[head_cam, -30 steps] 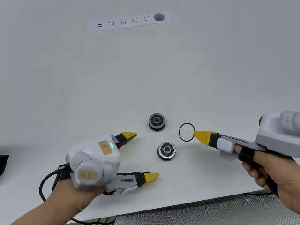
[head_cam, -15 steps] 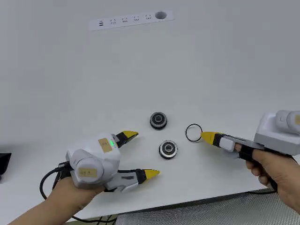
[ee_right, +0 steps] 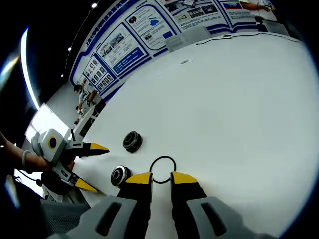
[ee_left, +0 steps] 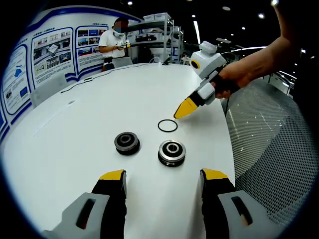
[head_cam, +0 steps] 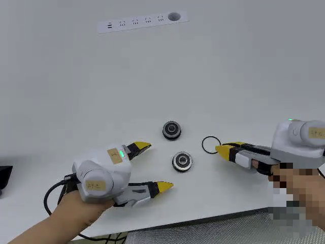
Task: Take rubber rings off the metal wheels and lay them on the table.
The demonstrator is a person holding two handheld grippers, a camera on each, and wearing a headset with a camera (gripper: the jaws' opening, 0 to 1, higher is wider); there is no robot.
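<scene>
A thin black rubber ring [head_cam: 211, 144] is lying flat on the white surface [head_cam: 101, 91], free of both wheels. Two small round metal wheels are sitting flat and close together, to the ring's left in the head view. The farther wheel [head_cam: 171, 130] is looking dark around its rim, while the nearer wheel [head_cam: 182, 161] is showing a brighter metal face.

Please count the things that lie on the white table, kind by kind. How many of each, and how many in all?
Metal wheels: 2
Loose rubber ring: 1
Power strip: 1
Total: 4
</scene>
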